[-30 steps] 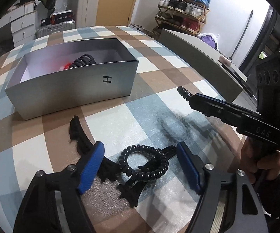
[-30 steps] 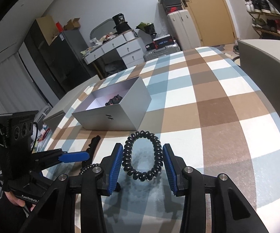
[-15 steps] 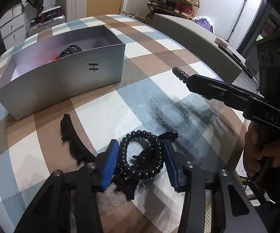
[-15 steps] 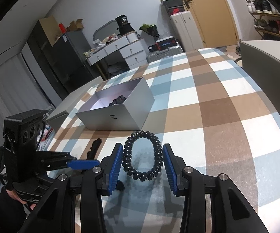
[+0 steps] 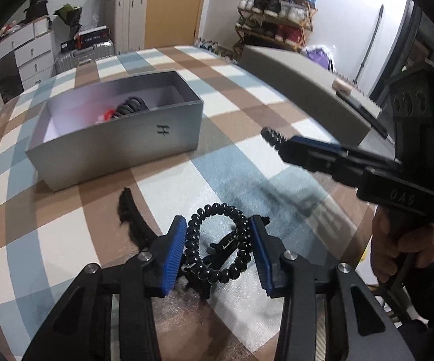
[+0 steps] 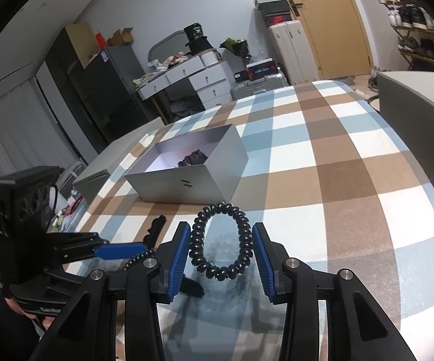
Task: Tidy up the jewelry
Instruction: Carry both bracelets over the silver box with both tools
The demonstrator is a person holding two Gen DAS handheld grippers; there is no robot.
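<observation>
Right wrist view: the right hand-held gripper (image 6: 221, 248) pinches a black spiral bracelet (image 6: 220, 242), lifted above the checked bench (image 6: 352, 180). The left hand-held gripper (image 5: 218, 251) closes round a second bracelet (image 5: 217, 248) lying near. Next, I judge, both go into the far grey box (image 6: 187, 177).

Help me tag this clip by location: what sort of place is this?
Probably a lived-in home room: a shoe rack, suitcases, a cluttered white drawer unit, and a checked tablecloth.

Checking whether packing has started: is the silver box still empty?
No. In the left wrist view, the silver box already holds a black coiled item and something red.
</observation>
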